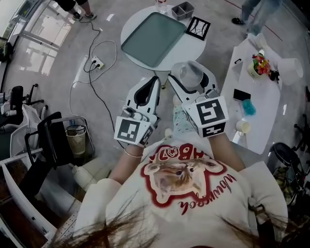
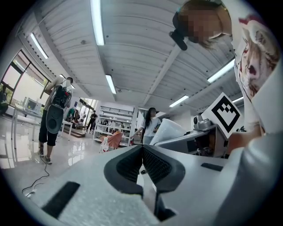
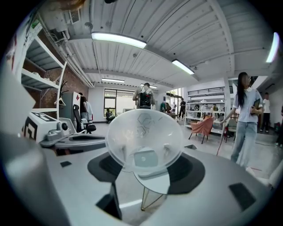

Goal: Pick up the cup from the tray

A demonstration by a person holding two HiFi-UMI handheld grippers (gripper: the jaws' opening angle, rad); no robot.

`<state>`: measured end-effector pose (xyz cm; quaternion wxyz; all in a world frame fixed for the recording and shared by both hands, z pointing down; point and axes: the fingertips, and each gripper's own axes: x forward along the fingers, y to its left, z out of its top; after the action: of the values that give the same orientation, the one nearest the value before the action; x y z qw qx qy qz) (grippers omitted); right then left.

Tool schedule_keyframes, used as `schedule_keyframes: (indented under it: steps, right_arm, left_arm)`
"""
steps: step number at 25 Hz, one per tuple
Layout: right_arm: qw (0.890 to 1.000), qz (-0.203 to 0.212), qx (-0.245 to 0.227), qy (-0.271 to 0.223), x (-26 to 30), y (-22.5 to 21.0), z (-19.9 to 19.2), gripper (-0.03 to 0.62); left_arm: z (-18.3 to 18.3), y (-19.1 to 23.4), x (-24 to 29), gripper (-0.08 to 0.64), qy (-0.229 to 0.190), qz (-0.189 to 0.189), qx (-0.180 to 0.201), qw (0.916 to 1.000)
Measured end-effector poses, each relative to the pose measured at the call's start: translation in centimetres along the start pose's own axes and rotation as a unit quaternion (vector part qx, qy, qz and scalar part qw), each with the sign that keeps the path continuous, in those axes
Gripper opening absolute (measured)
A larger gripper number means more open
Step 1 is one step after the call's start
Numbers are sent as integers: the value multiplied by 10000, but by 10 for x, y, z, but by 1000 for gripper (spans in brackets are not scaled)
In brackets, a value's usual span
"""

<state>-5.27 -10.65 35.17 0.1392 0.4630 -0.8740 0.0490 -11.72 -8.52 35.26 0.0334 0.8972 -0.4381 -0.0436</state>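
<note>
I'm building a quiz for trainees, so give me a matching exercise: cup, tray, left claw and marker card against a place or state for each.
1 cup
2 tray
3 left claw
4 marker card

A shut, holding nothing
B beside the tray, near the grey bin
C gripped in the right claw
D green, lying on the round table

Pairs: 1-C, 2-D, 3-A, 4-B.

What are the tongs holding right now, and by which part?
Right tongs grip the translucent plastic cup by its base; left tongs hold nothing.
</note>
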Motion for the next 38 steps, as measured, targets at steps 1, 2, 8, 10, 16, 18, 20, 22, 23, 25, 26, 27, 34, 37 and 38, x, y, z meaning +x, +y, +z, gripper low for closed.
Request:
schedule_keyframes:
  steps: [1,2,8,10,16,18,20,22,23,25,26,27,34,37,38]
  right_arm:
    - [10000,-16,17,12,-7,5,-2,293]
    - [10000,-12,31,23,-14,11,-4,293]
    - [10000,-51,-2,23,-39,24,-9,293]
    - [10000,-60,-12,-33,-46,26,-9,293]
    - [9999,33,8,-155,-62,29,-8,293]
    - [9998,70,17,-203,-69,27,-8,293]
    - [9997,120,6,-233,-78,27,-8,293]
    - [9995,196,-37,-235,-90,30,-9,293]
    - [9995,226,-75,-227,-98,31,-9,293]
    - [9993,265,-138,-218,-114,30,-12,293]
    - [9992,279,-155,-221,-122,28,-14,293]
    - [9992,289,-168,-228,-130,26,-15,293]
    - [9981,483,-270,-258,-184,23,-29,293]
    - [9973,602,-307,-271,-205,23,-36,293]
    - [9970,647,-315,-275,-211,23,-38,293]
  left_arm:
    - [-1,-6,-7,14,7,-27,-17,10000]
    - [-3,-11,-12,14,11,-47,-31,10000]
    - [-3,-33,-32,14,-11,-121,-50,9999]
    - [-2,-37,-37,14,-37,-103,-25,9999]
    - [2,-53,-43,14,-70,-51,59,9999]
    - [3,-62,-44,14,-84,-19,91,9999]
    - [4,-71,-47,14,-95,39,106,9999]
    - [5,-82,-52,14,-116,133,102,9998]
    - [5,-88,-55,14,-129,179,99,9997]
    - [7,-103,-59,14,-153,239,100,9995]
    - [7,-111,-60,14,-166,258,102,9995]
    - [6,-120,-61,14,-179,277,98,9994]
    - [0,-177,-74,14,-229,470,74,9986]
    - [-1,-199,-81,14,-232,589,74,9980]
    - [-2,-205,-83,14,-238,634,70,9977]
